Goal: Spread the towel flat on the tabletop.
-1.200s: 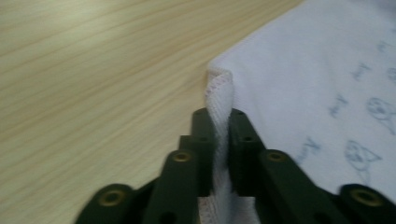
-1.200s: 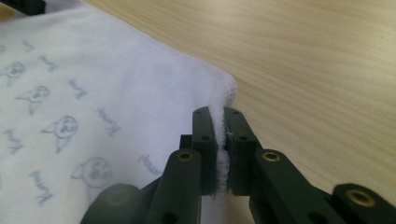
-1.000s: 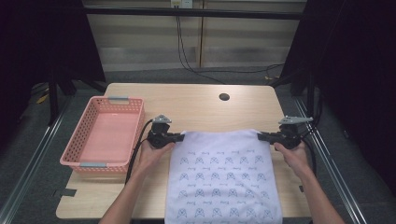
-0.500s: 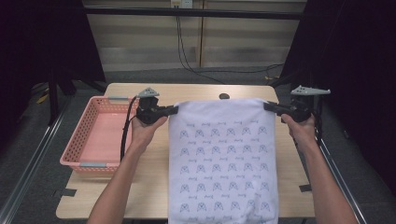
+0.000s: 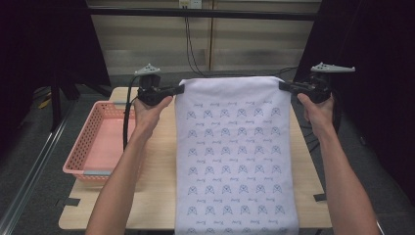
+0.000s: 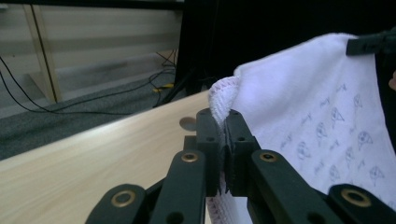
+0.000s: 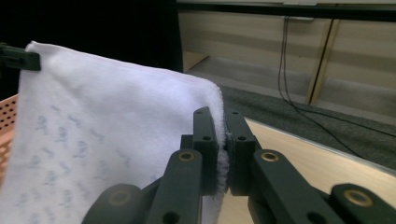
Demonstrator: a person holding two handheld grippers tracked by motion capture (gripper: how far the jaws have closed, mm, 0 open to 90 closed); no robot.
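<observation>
A white towel [image 5: 235, 156] printed with small blue motifs hangs stretched between both grippers above the wooden table [image 5: 161, 161]. My left gripper [image 5: 178, 88] is shut on its upper left corner, and my right gripper [image 5: 283, 86] is shut on its upper right corner. The towel's lower end drapes toward the table's near edge. In the left gripper view the hemmed corner of the towel [image 6: 299, 126] pokes up between the shut jaws of my left gripper [image 6: 225, 122]. In the right gripper view the towel [image 7: 107, 135] spreads left from my right gripper [image 7: 222, 122].
A pink plastic basket [image 5: 80, 152] sits on the left part of the table. A round hole [image 6: 187, 123] in the tabletop shows past the left jaws. Cables [image 5: 193, 49] run on the floor behind the table. Dark frames stand at both sides.
Both grippers have risen and moved away from the person, lifting the towel's top edge off the table until it hangs taut between them.
</observation>
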